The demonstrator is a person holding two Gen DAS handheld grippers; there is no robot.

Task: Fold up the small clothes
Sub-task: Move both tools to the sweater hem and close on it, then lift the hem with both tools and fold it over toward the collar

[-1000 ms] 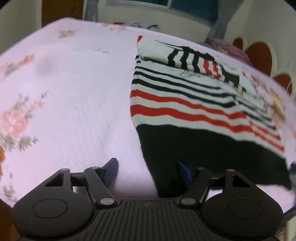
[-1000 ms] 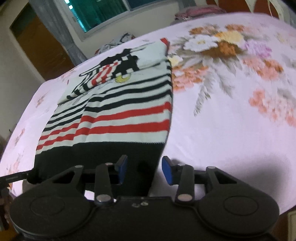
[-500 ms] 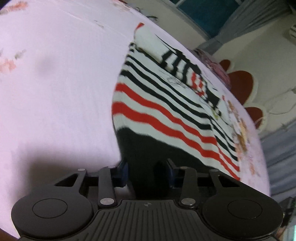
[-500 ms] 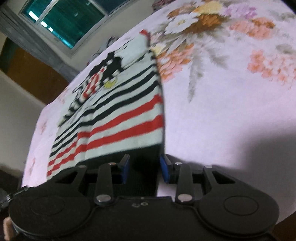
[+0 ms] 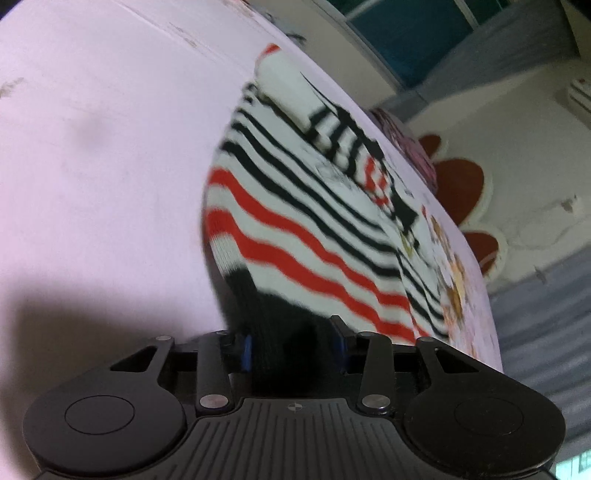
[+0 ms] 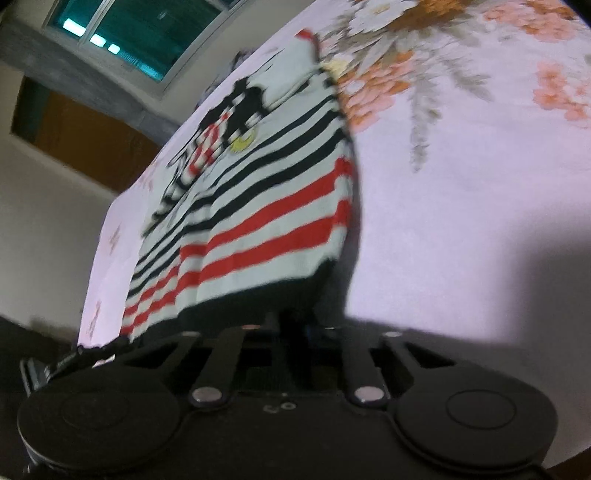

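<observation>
A small knitted sweater (image 5: 306, 221) with red, black and white stripes and a black hem lies on a pink floral bedsheet (image 5: 92, 147); its sleeves are folded in at the far end. My left gripper (image 5: 291, 347) is shut on the hem's left corner, which is lifted off the sheet. In the right wrist view the sweater (image 6: 258, 206) rises toward my right gripper (image 6: 291, 328), which is shut on the hem's right corner. The gripped cloth hides the pads.
The bed's far edge meets a wall with a window (image 6: 140, 33) and a wooden door (image 6: 85, 140). A red and white headboard (image 5: 465, 192) stands at the right. Bare sheet with flower print (image 6: 461, 110) lies to the right of the sweater.
Both grippers closed on the black hem corners and lifted them; the hem now hangs up off the sheet and the views tilted.
</observation>
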